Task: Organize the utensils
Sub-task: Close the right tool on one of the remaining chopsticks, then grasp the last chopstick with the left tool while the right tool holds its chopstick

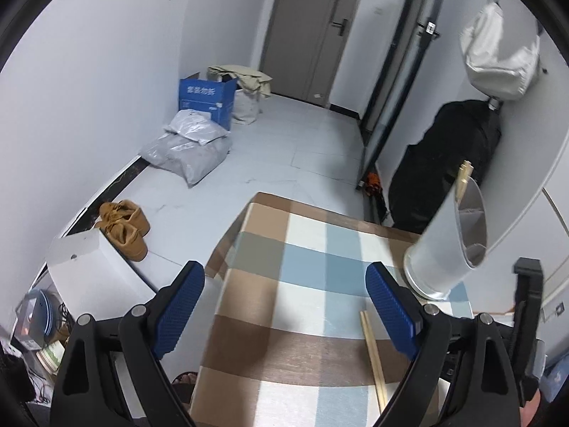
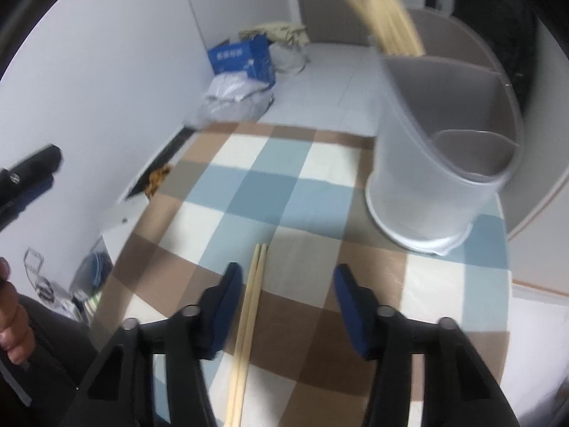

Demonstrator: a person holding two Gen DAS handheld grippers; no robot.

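A grey utensil holder (image 2: 441, 163) with inner dividers stands on the checkered tablecloth (image 2: 284, 185); it also shows in the left wrist view (image 1: 444, 245). Several wooden chopsticks (image 2: 387, 17) stand in its back compartment. A pair of chopsticks (image 2: 249, 320) lies flat on the cloth between the jaws of my open, empty right gripper (image 2: 286, 277), close to its left finger. In the left wrist view the pair (image 1: 373, 352) lies beside the right finger. My left gripper (image 1: 284, 277) is open and empty above the table's left part.
The table's left edge drops to a tiled floor with a white box (image 1: 89, 267), brown shoes (image 1: 124, 224), a blue carton (image 1: 206, 99) and grey bags (image 1: 188, 149). A black bag (image 1: 444, 163) stands behind the holder by the wall.
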